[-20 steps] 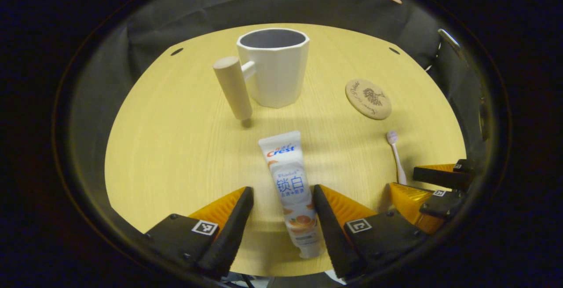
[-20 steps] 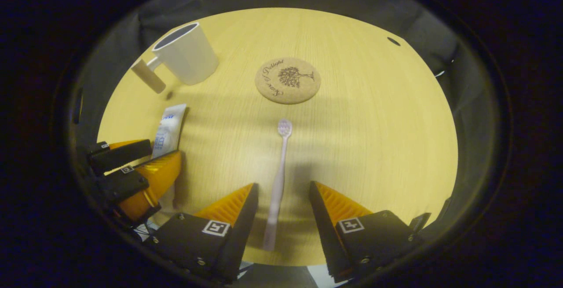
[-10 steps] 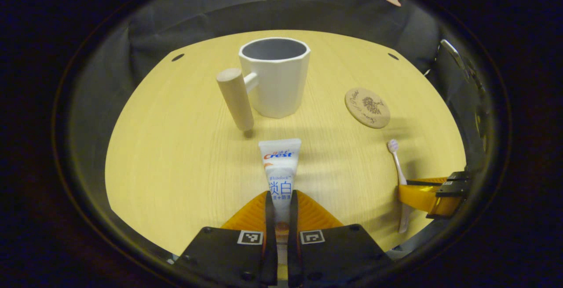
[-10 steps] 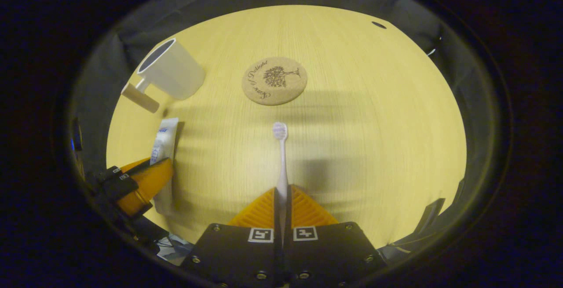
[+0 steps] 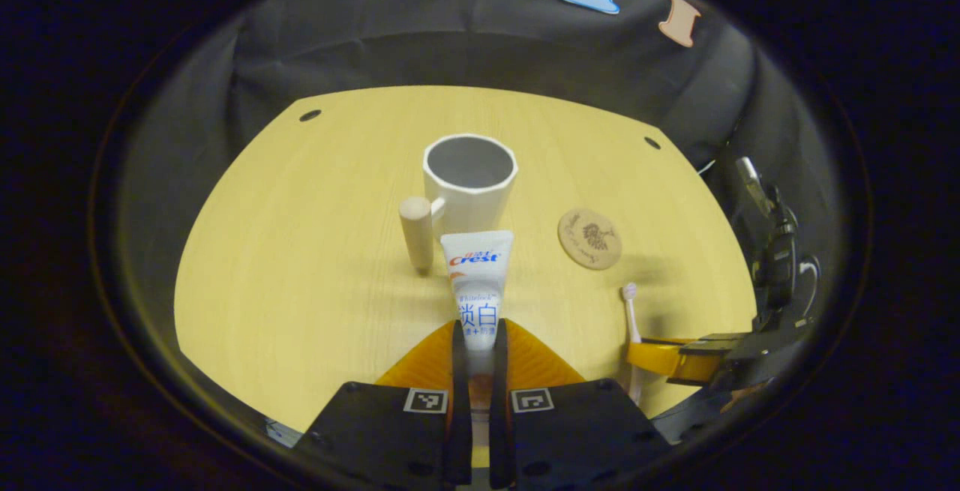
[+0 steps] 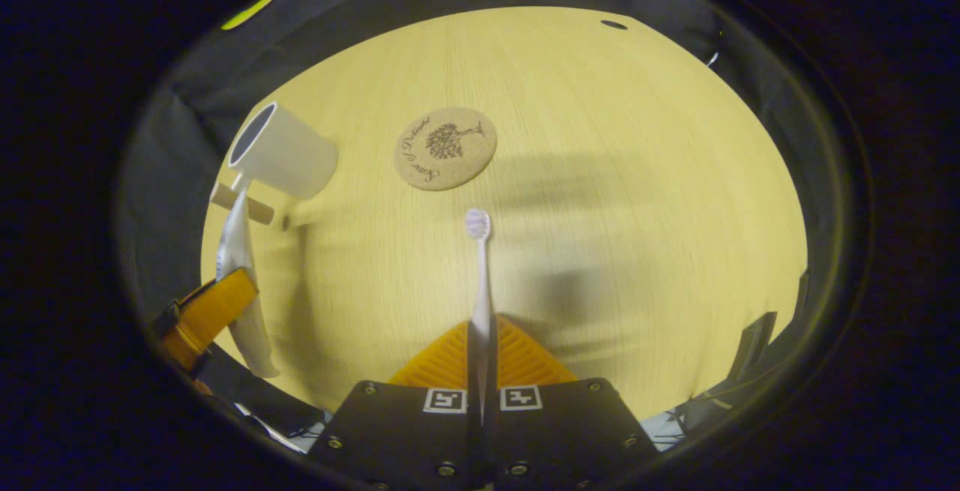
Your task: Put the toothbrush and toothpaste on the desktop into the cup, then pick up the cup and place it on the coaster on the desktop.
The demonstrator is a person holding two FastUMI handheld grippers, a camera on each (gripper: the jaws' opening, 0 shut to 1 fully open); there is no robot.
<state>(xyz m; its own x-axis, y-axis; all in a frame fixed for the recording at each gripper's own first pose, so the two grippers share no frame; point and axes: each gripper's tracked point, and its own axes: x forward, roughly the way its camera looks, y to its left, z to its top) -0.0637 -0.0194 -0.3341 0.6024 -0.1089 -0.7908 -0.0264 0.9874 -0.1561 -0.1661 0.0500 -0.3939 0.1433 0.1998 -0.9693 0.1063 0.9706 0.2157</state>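
My left gripper (image 5: 478,335) is shut on the white toothpaste tube (image 5: 478,277), which is lifted off the wooden desktop (image 5: 300,251) and points toward the white cup (image 5: 469,180) with its wooden peg handle (image 5: 416,232). My right gripper (image 6: 481,330) is shut on the handle of the pale toothbrush (image 6: 479,266), its head pointing forward above the table. The round cork coaster (image 6: 445,148) lies beyond the brush head; in the left gripper view the coaster (image 5: 589,238) sits right of the cup. The right gripper view shows the cup (image 6: 281,152) at far left with the tube (image 6: 238,251) in front of it.
The black cloth wall rings the back of the table. Small dark holes (image 5: 310,115) mark the far corners of the desktop. Dark equipment (image 5: 776,258) stands off the right edge in the left gripper view.
Both grippers closed, the left on the toothpaste and the right on the toothbrush, then both lifted their items off the desktop. The cup and coaster now look farther away.
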